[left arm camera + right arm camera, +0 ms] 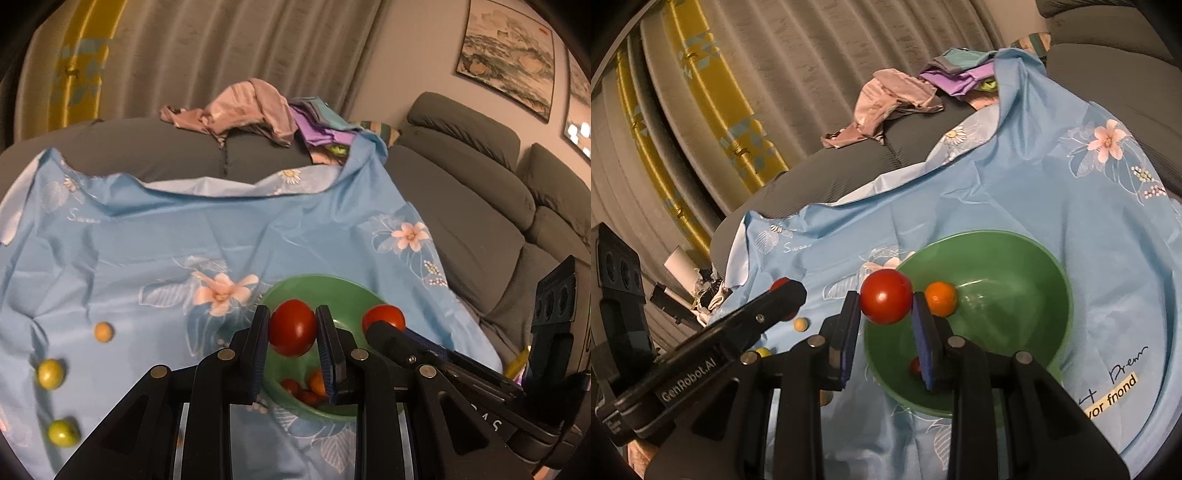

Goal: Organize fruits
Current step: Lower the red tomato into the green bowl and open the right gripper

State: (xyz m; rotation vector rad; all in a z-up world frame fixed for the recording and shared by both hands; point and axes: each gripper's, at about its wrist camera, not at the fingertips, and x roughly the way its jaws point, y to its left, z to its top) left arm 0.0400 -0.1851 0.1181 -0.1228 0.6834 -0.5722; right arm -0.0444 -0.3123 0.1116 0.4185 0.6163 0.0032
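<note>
Blue floral cloth (147, 251), green bowl (1027, 258), orange fruit (940, 298) clear only right view

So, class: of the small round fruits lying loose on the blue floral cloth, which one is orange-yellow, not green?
The small orange-yellow fruit, farthest from the camera; the two nearer ones are green.

Dim warm light, fisheye-warped edges

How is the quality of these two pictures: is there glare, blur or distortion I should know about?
Left wrist view: dim warm light, strong fisheye bending with dark corners; the loose green fruits on the blue floral cloth look soft, while the red tomato in the left gripper is sharp. Right wrist view: a bright glare patch inside the green bowl; the curtain curves heavily.
</note>
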